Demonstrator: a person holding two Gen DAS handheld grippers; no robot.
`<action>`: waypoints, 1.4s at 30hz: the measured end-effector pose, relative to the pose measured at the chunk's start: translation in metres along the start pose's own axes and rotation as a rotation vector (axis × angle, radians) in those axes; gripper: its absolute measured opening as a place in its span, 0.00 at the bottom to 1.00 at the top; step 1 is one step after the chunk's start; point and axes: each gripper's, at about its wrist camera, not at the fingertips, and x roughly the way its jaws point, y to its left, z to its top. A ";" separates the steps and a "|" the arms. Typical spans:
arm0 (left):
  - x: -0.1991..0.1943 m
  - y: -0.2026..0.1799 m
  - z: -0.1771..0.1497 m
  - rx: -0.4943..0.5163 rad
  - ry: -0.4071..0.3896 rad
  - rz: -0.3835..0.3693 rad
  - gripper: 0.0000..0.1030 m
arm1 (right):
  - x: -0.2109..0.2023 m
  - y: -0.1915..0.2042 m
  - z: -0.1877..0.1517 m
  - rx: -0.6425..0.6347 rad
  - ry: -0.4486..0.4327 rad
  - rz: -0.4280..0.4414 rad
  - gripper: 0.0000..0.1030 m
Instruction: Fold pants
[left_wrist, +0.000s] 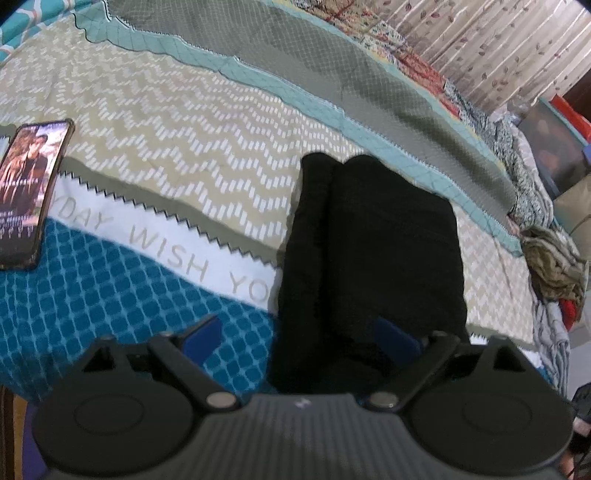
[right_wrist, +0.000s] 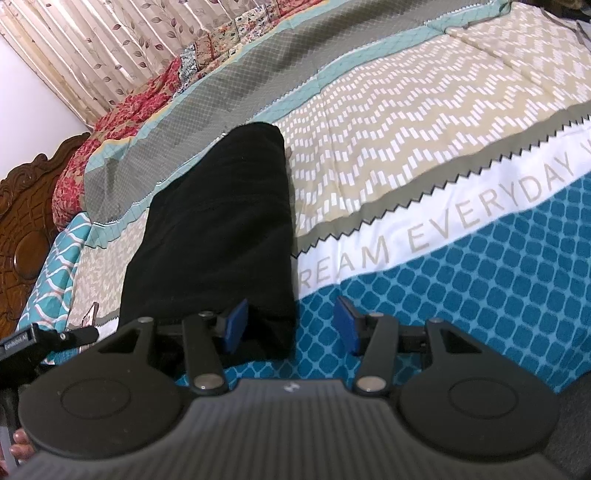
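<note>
Careful: the pants (left_wrist: 373, 240) lie folded on the bed (left_wrist: 184, 155), and your left claw (left_wrist: 303, 332) and right claw (right_wrist: 291, 325) both gape, holding nothing. Bump the near edge and the fold may flop apart.

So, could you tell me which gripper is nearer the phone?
Left. The phone lies just left of the left gripper; from the right gripper it sits beyond the pants.

You have a phone (left_wrist: 31, 192) lying face-up on the patterned bedspread (left_wrist: 166, 129); leaf-print curtains (right_wrist: 92, 48) hang behind, beside a carved wooden headboard (right_wrist: 26, 221).
</note>
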 end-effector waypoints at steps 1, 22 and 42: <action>-0.001 0.000 0.005 -0.002 -0.010 0.002 0.96 | -0.001 0.000 0.002 -0.004 -0.007 0.002 0.53; 0.066 -0.021 0.032 0.134 0.091 0.063 1.00 | 0.035 -0.014 0.034 0.050 0.044 0.115 0.68; 0.066 -0.036 0.019 0.052 0.093 -0.066 0.36 | 0.038 0.010 0.039 0.014 0.086 0.235 0.23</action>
